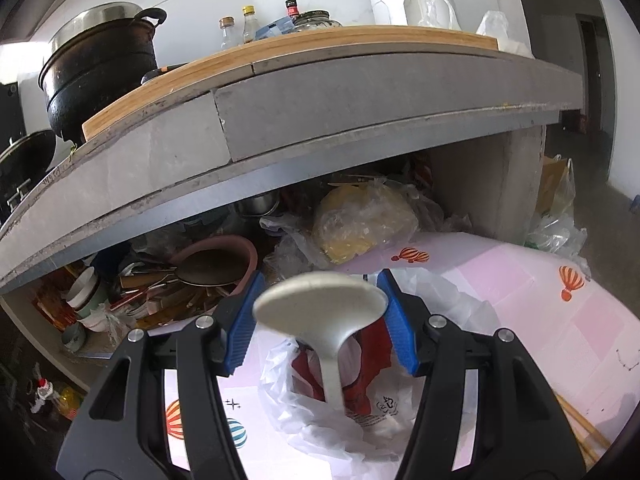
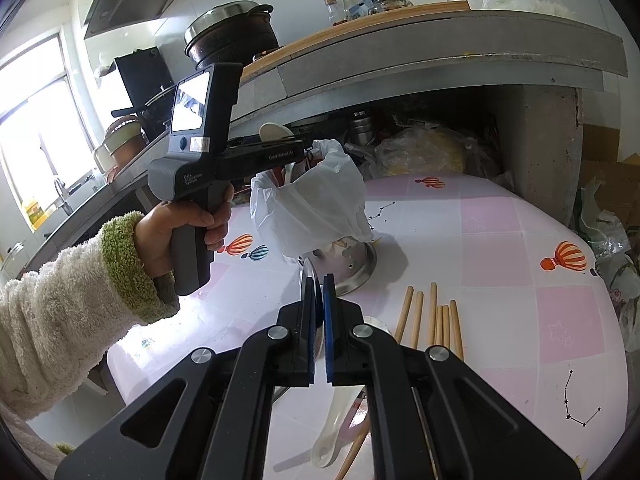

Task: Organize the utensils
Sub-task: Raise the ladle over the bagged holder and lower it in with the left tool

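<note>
A: What could go wrong here?

B: The spoon stands with its handle down in the bag-wrapped holder on the table; its bowl sits between the blue pads of the left gripper; if it is let go while leaning, I judge it could tip the light holder or catch the loose plastic.

A: Is the left one gripping it?

B: The jaws stand about half open; the bowl's right edge looks to touch the right pad; on the left I cannot tell whether there is contact.

A: And the right gripper?

B: Shut, or nearly so; a thin metal rim shows between its pads, though I cannot tell what it belongs to; it sits low near the holder's metal base.

A: What's left?

B: Chopsticks and a white spoon lie loose on the table; a careless sweep could roll them off.
</note>
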{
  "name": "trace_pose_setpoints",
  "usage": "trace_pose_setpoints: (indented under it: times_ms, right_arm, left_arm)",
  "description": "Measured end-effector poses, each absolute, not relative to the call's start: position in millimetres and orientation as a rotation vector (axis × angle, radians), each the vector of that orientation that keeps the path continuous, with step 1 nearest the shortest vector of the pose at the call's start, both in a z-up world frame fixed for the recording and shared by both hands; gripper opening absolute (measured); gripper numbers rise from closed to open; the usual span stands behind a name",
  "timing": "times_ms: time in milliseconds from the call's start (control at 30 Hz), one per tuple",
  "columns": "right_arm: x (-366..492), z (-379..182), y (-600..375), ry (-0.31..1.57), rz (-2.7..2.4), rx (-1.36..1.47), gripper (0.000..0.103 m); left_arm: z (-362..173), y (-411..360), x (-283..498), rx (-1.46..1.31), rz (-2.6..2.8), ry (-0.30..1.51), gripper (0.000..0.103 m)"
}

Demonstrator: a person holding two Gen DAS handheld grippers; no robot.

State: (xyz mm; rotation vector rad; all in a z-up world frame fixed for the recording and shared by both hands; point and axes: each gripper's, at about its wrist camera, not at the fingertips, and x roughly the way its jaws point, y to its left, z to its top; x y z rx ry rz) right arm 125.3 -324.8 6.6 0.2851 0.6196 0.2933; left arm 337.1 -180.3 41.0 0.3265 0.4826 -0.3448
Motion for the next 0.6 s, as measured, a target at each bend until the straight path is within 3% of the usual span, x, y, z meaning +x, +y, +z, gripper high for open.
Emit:
trace_pose_setpoints:
  times_ms: [500,600]
  right_arm:
    - [127.4,6.3,-326.9,0.628,0.287,0.293,0.004]
    - [128.2,5.5,-326.7,0.63,0.286,0.298,0.004]
  left_arm:
    - [29.8,-182.6,338.5,0.362,-0.332,0.507,0.057]
    - [29.3,-181.4,339.5,0.363,-0.321,0.511,0.063]
